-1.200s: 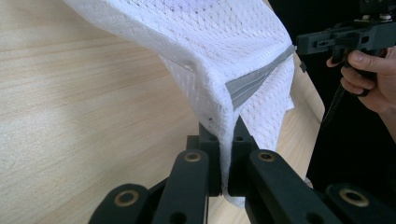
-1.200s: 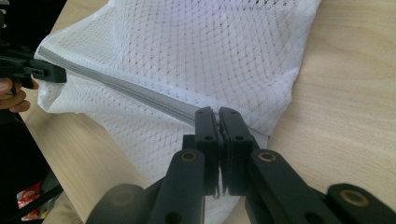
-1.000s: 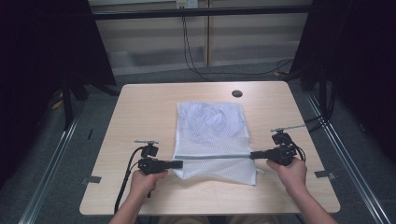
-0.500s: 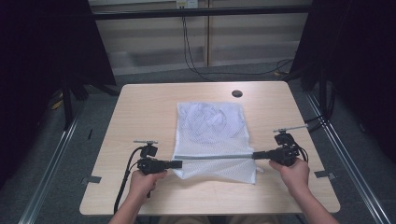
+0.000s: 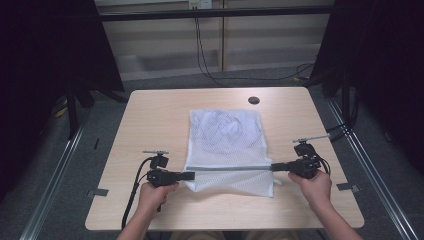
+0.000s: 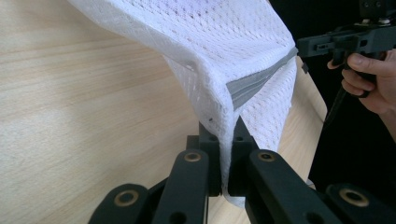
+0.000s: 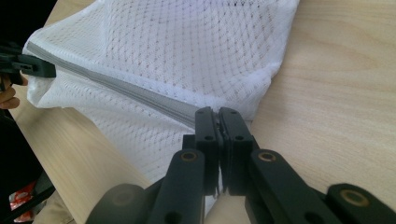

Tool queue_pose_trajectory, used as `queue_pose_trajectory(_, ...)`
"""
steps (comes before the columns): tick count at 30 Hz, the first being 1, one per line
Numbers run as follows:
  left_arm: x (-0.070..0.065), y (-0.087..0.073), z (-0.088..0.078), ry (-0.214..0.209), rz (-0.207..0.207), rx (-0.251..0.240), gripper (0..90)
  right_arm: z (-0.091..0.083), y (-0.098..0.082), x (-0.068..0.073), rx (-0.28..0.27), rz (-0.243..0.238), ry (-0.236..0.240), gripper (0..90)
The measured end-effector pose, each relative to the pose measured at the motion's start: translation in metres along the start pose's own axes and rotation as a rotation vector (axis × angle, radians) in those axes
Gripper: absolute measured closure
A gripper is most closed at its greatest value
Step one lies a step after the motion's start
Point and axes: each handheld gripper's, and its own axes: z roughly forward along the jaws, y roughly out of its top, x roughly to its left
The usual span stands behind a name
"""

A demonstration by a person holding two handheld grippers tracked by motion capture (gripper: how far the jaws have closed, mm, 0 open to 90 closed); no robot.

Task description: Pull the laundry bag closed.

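I am holding a white mesh bag on the surface by the two ends of its grey zipper band. The left claw is pinching the band end at the bag's left edge; in the left gripper view its jaws are pressing together on the mesh. The right claw is pinching the opposite end at the bag's right edge, jaws clamped on the band. The bag's far part is lying flat on the surface, beyond the band. In my judgement, the step is stretching the band straight. I am advising equal outward tension at matching height on both sides, avoiding any twist, so the mesh is not slipping from either pinch.
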Motion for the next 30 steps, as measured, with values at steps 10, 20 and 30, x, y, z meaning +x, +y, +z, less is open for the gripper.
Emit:
queue_pose_trajectory(10,-0.002,0.0,-0.004,0.041,0.034,0.002,77.6,0.002,0.0,0.001,-0.005,-0.006,-0.007,86.5)
queue_pose_trajectory(20,-0.006,0.003,-0.008,0.132,0.079,0.005,50.7,-0.003,-0.002,0.003,-0.037,-0.034,-0.05,74.0)
queue_pose_trajectory(30,-0.014,0.006,-0.017,0.358,0.213,-0.002,20.5,-0.011,-0.004,0.001,-0.102,-0.085,-0.145,39.9)
